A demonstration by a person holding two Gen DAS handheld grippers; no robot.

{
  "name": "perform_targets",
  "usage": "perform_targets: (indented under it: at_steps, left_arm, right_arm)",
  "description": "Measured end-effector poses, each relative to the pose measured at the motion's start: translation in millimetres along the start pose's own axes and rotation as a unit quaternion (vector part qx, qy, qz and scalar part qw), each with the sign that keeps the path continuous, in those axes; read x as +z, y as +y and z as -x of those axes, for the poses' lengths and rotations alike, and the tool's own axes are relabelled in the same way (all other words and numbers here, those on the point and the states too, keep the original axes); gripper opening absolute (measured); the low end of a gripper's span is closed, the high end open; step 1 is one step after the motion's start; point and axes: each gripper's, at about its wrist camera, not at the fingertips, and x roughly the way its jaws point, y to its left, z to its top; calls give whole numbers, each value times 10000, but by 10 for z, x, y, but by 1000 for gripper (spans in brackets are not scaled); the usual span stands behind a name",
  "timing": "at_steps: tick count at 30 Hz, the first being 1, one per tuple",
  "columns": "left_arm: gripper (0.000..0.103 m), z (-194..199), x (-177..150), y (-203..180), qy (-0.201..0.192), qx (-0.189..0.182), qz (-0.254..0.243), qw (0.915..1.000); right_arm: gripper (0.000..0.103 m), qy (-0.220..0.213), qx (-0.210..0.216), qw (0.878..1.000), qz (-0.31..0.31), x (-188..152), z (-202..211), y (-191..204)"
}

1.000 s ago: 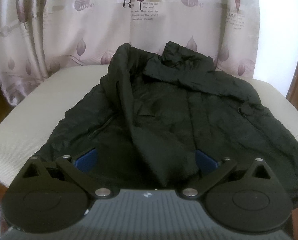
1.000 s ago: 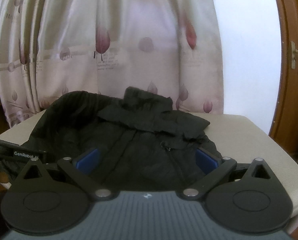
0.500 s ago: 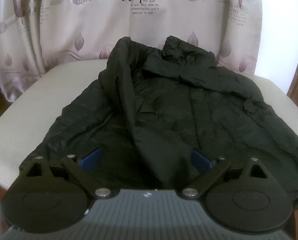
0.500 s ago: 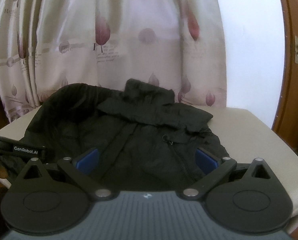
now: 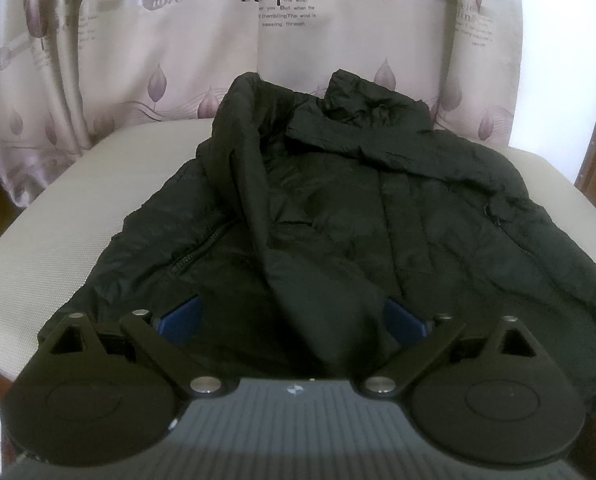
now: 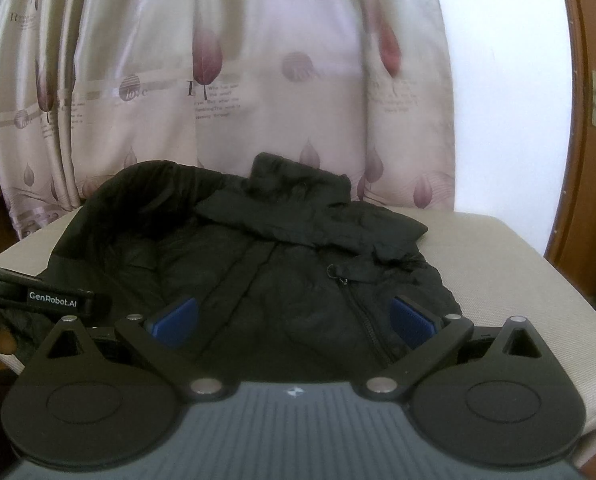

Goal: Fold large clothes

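Lying crumpled, black quilted jacket [image 5: 337, 216] w/ both claws spread.

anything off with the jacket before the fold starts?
Nothing damaged. The jacket lies unevenly on the cushion: its left front panel is flipped over and bunched into a ridge, and the hood is crumpled at the top. Both grippers, left and right, are open and hold nothing.
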Motion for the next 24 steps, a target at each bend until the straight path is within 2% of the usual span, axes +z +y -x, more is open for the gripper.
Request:
perform_targets:
  at_steps: [24]
  left_arm:
    - [91, -25, 34, 107, 55, -8, 30, 10000]
  right_arm:
    - [103, 136, -33, 9999, 13, -39, -51, 22]
